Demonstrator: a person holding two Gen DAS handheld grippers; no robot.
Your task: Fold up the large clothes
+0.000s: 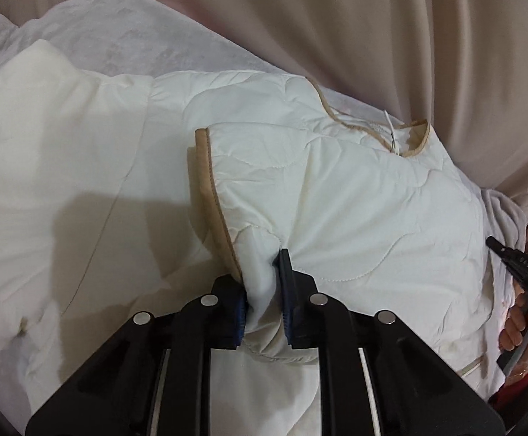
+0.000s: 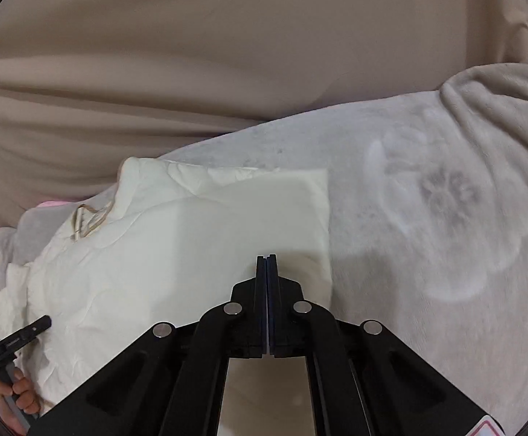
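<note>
One garment is present: a cream quilted jacket [image 1: 355, 196], spread across a pale grey fleece blanket [image 2: 446, 218] with a faint embossed flower pattern; a beige curtain [image 2: 191, 54] hangs in folds behind it. Two grippers are in view, one per hand. The left gripper [image 1: 264, 290] is clenched on a bunched fold of the jacket: white fabric is pinched between its two blue-padded fingers [image 1: 286, 272], next to the tan-bound edge. The right gripper [image 2: 267, 272] has its two fingers pressed flat together with nothing visible between them; its tips sit over the jacket near the jacket's straight right-hand border, and whether they touch the fabric cannot be told. Each gripper also appears at the edge of the other camera's view, with fingers of the holding hand wrapped around its handle: the right hand [image 1: 518, 323] at the right edge of the left wrist view, the left hand [image 2: 20, 396] at the lower left of the right wrist view. The jacket is off-white with wavy quilting stitches and tan binding [image 1: 213, 196] along its front edge and round its neckline [image 1: 416, 145]; one white hanging loop [image 1: 391, 130] shows at the neckline. One front panel lies folded over the body of the jacket, and the fabric is creased and puffy. In the left wrist view, a smoother white portion of the jacket extends to the left, towards a raised fold.
</note>
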